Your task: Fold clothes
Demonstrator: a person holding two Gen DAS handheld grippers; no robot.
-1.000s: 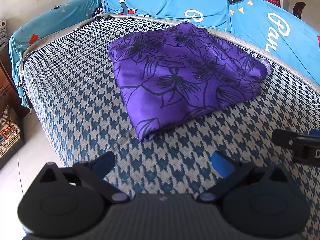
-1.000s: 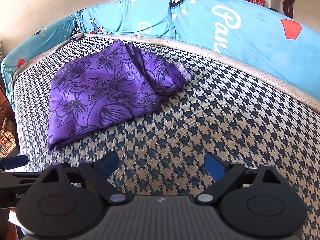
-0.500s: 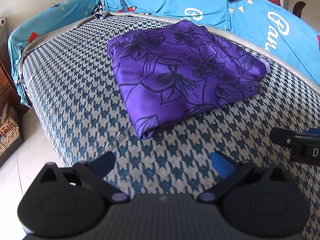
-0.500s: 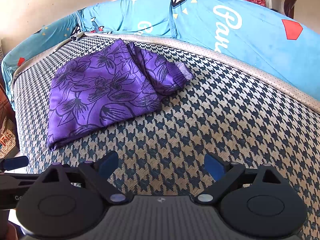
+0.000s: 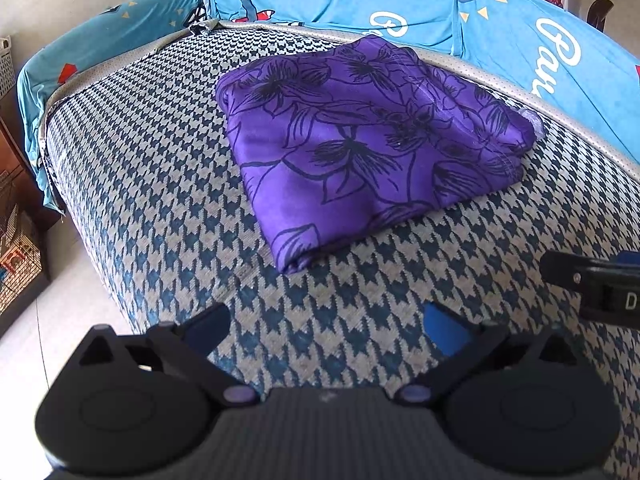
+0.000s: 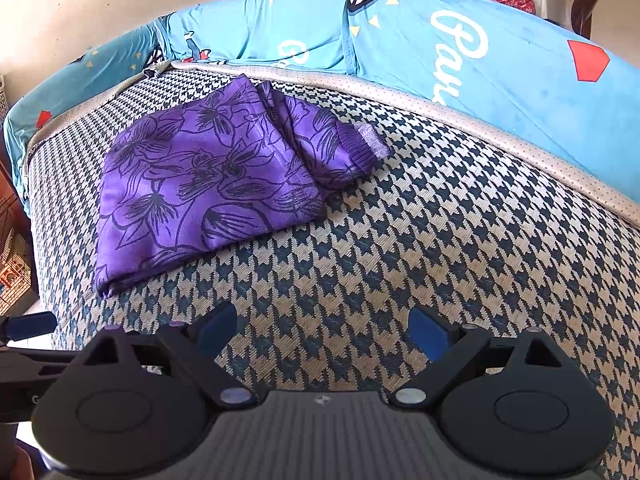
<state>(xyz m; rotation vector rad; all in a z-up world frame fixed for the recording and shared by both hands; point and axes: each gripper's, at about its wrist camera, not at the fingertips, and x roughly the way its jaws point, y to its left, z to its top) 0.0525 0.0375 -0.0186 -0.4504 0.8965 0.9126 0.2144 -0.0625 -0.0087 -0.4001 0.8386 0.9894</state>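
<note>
A purple garment with black flower outlines lies folded in a rough rectangle on the houndstooth cushion. In the right wrist view the same purple garment shows a ribbed cuff sticking out at its right side. My left gripper hovers open over the cushion, short of the garment's near corner, with nothing between its blue pads. My right gripper is open too, empty, over bare cushion to the right of the garment.
Bright blue printed covers wrap the backrest and the left arm of the seat. The cushion's left edge drops to a pale floor. Part of the other gripper shows at the right edge of the left wrist view.
</note>
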